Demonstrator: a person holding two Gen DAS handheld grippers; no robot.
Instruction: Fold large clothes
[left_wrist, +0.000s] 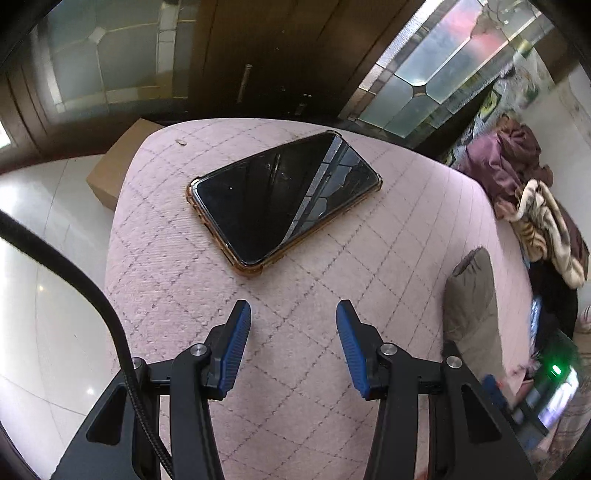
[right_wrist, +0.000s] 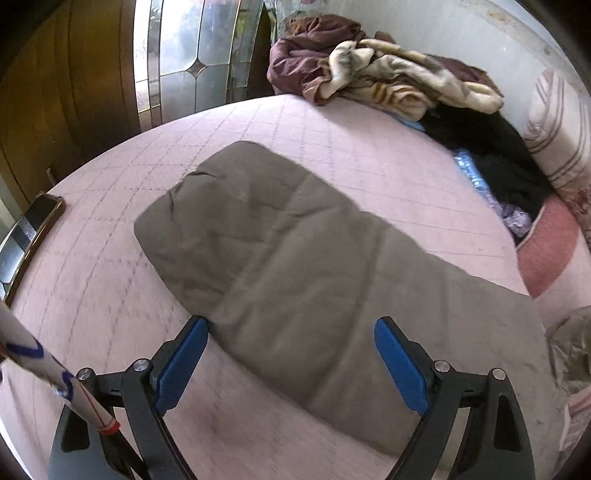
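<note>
Hovering with jaws spread wide and holding nothing: left hand-held gripper (left_wrist: 293, 314) over the pink quilted bed cover (left_wrist: 332, 258), right hand-held gripper (right_wrist: 291, 332) over the near end of the flat grey-brown padded garment (right_wrist: 295, 258) lying across the bed. Risking pinching the cover along with the garment. Possibly knocking the black phone in its amber case (left_wrist: 284, 199), lying just ahead of the left one.

Your left tool (left_wrist: 293, 314) and right tool (right_wrist: 291, 332) match — black linkage arms, silver screws, ribbed blue pads (left_wrist: 236, 347); a braided black cable (left_wrist: 110, 321) trails left.
</note>
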